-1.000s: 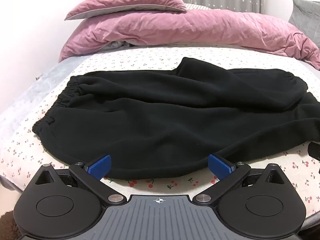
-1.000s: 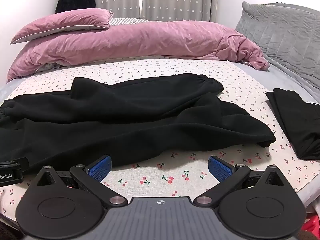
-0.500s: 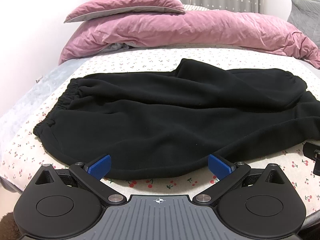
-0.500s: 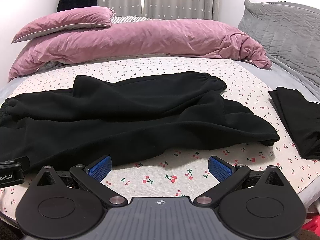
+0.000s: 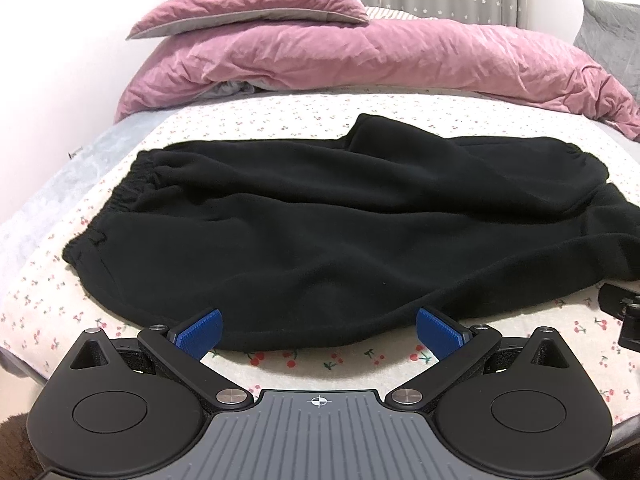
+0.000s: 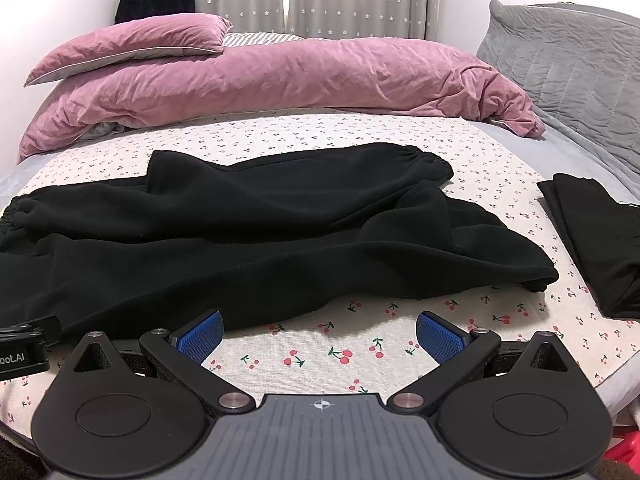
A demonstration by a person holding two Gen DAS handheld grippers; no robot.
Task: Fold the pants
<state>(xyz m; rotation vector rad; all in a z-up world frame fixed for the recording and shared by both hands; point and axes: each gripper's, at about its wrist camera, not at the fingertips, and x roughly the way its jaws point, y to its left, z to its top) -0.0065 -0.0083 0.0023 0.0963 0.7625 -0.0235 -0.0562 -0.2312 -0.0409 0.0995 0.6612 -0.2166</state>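
Note:
Black fleece pants (image 5: 320,232) lie spread across the cherry-print sheet (image 5: 320,360), waistband to the left, both cuffed legs to the right, one leg lying partly over the other. My left gripper (image 5: 318,330) is open and empty, hovering at the pants' near hem. In the right wrist view the pants (image 6: 240,240) reach from the left edge to the near leg's cuff (image 6: 536,280). My right gripper (image 6: 318,332) is open and empty over bare sheet just in front of the near leg. Each gripper's body shows at the other view's edge.
A pink duvet (image 6: 280,80) and pillow (image 6: 132,48) lie across the back of the bed. A folded black garment (image 6: 592,240) sits at the right. A grey quilted cushion (image 6: 572,72) stands at the far right. The bed's near edge is just below the grippers.
Both grippers have drifted slightly, the right view shifting a little so the pants sit lower in frame. Both stay open. The pants have not moved.

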